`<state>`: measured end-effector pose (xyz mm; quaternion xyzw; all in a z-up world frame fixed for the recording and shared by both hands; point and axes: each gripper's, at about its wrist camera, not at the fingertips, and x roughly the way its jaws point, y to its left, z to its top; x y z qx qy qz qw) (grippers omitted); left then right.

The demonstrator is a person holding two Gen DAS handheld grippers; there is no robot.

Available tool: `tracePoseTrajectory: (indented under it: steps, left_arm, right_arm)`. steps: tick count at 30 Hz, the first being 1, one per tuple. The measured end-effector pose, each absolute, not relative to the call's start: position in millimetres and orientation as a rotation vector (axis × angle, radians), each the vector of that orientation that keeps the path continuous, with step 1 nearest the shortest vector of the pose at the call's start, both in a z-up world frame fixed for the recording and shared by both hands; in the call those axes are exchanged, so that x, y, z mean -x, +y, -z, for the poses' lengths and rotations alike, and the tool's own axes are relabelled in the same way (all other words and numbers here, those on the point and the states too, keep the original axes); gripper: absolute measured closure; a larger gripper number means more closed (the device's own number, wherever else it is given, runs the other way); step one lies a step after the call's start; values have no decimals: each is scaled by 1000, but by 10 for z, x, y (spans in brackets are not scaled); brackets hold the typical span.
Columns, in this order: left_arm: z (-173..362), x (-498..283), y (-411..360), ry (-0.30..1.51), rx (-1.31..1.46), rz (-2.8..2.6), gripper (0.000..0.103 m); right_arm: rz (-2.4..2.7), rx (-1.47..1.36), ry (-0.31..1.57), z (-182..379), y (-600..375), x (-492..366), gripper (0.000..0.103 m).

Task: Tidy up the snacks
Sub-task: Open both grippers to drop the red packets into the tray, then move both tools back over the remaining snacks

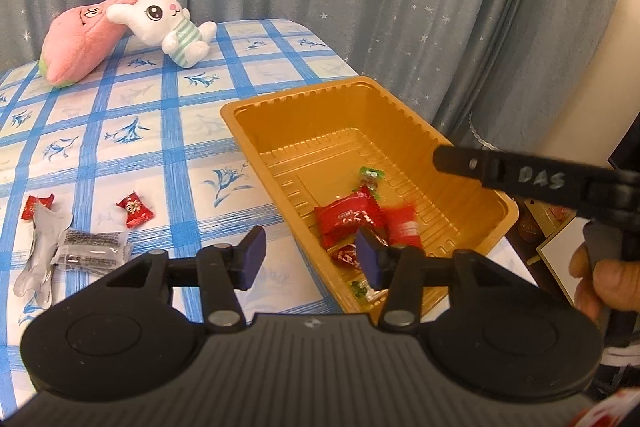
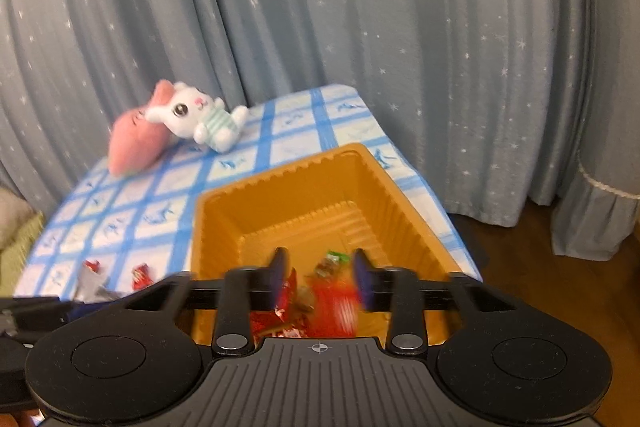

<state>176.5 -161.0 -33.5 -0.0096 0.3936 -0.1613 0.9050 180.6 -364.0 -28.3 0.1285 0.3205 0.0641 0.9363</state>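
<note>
Checked table (image 1: 120,131), starry curtain behind; my left hand-held gripper (image 1: 312,259) gapes empty beside the gold tray (image 1: 256,131), my right hand-held gripper (image 2: 320,277) parted, empty above its red candies (image 1: 346,219).

One gold tray (image 1: 360,99); two plush toys (image 1: 120,23); two red candies (image 1: 134,209) on cloth; perhaps six sweets (image 1: 348,219) in tray.

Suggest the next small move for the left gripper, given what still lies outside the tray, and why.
Probably swing the left gripper, jaws apart and empty, toward the small red wrapped candy on the blue checked tablecloth. It is the nearest loose snack; the orange plastic tray already holds several, and the right gripper hangs open over it.
</note>
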Motion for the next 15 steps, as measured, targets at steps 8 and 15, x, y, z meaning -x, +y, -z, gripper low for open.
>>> tracePoseTrajectory:
  steps: [8,15]
  left_arm:
    - [313,-1603,-1448,813,43,306,48]
    - [200,-1392,-1329,802,47,286,43]
  right_arm:
    - [-77,-302,655,258,-3755,-1596,35]
    - [-63,-333,676,238,-3734,-1304,35]
